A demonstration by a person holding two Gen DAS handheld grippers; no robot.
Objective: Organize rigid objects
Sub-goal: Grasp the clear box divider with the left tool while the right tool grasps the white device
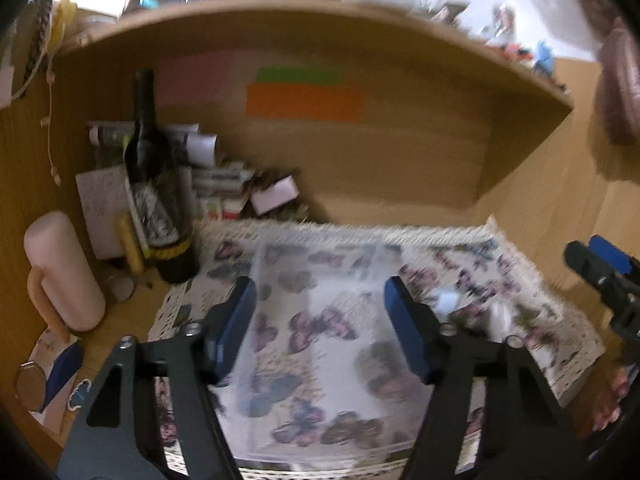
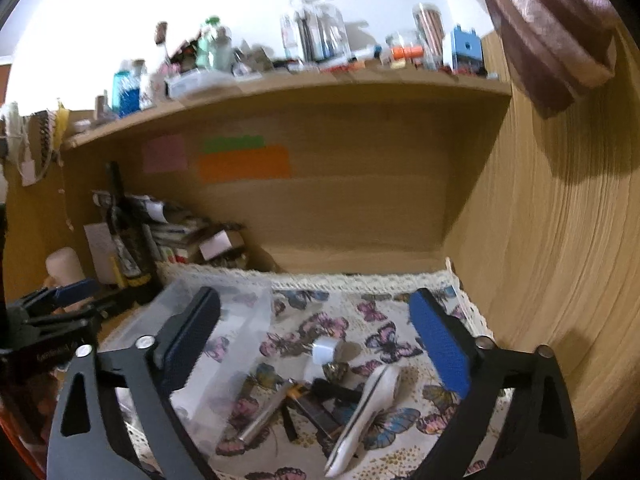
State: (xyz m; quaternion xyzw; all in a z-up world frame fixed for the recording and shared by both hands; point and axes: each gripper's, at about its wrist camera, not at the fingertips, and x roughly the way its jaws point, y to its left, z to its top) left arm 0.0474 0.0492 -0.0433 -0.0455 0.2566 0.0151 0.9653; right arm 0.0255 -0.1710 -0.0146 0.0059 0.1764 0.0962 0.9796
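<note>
Small rigid objects [image 2: 320, 404] lie in a loose heap on the butterfly-print cloth [image 2: 384, 312], low and centre in the right wrist view: a white oblong case [image 2: 366, 420], a silver metal tube [image 2: 266, 414], a dark flat stick [image 2: 320, 414] and a small white roll of tape [image 2: 326, 350]. And there's the clear plastic container [image 1: 320, 320], sitting on the same cloth, filling the middle of the left wrist view.

Right gripper [image 2: 320, 344] hangs over the heap, blue pads spread wide, nothing between them. The pile sits just ahead of and below its tips, so this is clearly the nearer hand for a pick. The white case runs its long axis from lower centre up toward the right, roughly along the gripper's own line, so I'd say the jaws already straddle its narrow width.

Left gripper [image 1: 320, 320] straddles the clear container, jaws partly open. Blur hides whether the pads touch its walls; they look just apart. In the right wrist view the container sits left of the heap, close beside it. That's the likely drop spot, a short carry leftward.
</note>
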